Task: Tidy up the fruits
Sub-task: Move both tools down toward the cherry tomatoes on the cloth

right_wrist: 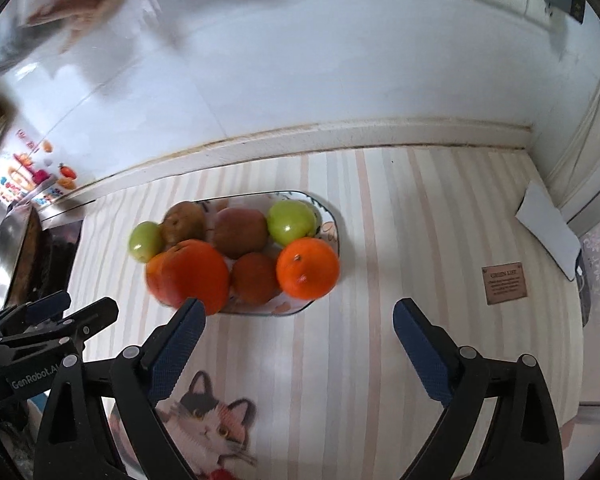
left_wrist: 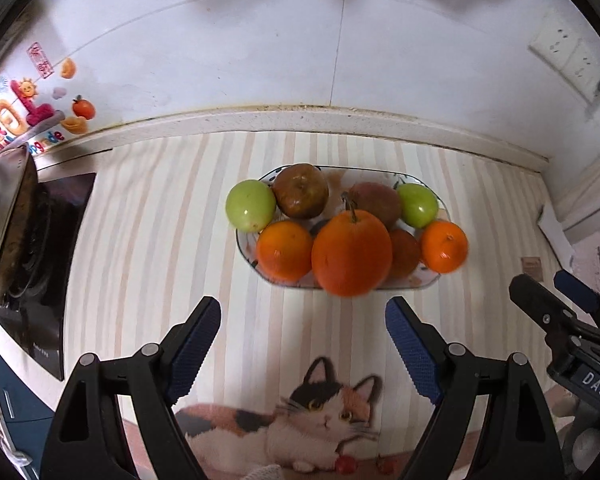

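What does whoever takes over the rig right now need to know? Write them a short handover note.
Left hand-held gripper: open, empty, above the striped mat.
Right hand-held gripper: open, empty, beside it.
Fruits: all those in view sit piled on the plate: two green apples, a big orange, two smaller oranges and brownish fruits.
Done: no loose fruit shows on the mat.
Left: check the pile is stable; the big orange sits at the near rim.

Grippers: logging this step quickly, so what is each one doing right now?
Left gripper: open, holding nothing, above the mat short of the fruit plate.
Right gripper: open, holding nothing.
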`<state>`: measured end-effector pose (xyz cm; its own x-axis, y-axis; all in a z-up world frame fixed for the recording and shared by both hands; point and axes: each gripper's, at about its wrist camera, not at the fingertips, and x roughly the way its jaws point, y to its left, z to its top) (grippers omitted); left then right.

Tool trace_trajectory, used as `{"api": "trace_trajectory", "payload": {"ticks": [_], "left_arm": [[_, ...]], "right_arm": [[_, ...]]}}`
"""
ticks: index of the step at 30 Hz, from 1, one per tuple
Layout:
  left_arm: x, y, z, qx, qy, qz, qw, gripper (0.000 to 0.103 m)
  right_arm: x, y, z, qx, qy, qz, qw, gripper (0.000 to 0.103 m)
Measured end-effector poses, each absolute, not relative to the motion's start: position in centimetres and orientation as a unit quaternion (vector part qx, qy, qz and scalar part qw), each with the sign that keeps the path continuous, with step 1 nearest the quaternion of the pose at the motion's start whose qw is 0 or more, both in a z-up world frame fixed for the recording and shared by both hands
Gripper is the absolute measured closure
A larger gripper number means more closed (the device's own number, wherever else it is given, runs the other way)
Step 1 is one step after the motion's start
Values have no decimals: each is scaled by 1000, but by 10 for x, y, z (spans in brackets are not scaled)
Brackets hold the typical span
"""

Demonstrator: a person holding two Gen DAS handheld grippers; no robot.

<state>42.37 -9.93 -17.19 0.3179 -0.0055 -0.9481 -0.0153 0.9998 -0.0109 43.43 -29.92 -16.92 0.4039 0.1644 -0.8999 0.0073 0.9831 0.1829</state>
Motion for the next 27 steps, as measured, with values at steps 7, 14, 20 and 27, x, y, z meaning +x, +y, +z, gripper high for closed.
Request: {"api": "trace_trajectory", "payload": {"ticks": [7, 14, 20, 27], "left_arm": [[390, -94, -139, -6, 555, -2, 832, 19], [357, -93, -99, 5, 520, -14, 854, 19], [336, -89, -79, 5, 500, -17, 866, 19], [323, -84, -62, -5, 483, -22, 875, 19]], "right_arm": [[393, -290, -122, 68, 509, 45, 857, 6], [353, -278, -79, 63, 476, 50, 876, 6], [328, -274, -53, 66, 455, 43, 887, 6], [307, -275, -31, 63, 439, 40, 895, 6]]}}
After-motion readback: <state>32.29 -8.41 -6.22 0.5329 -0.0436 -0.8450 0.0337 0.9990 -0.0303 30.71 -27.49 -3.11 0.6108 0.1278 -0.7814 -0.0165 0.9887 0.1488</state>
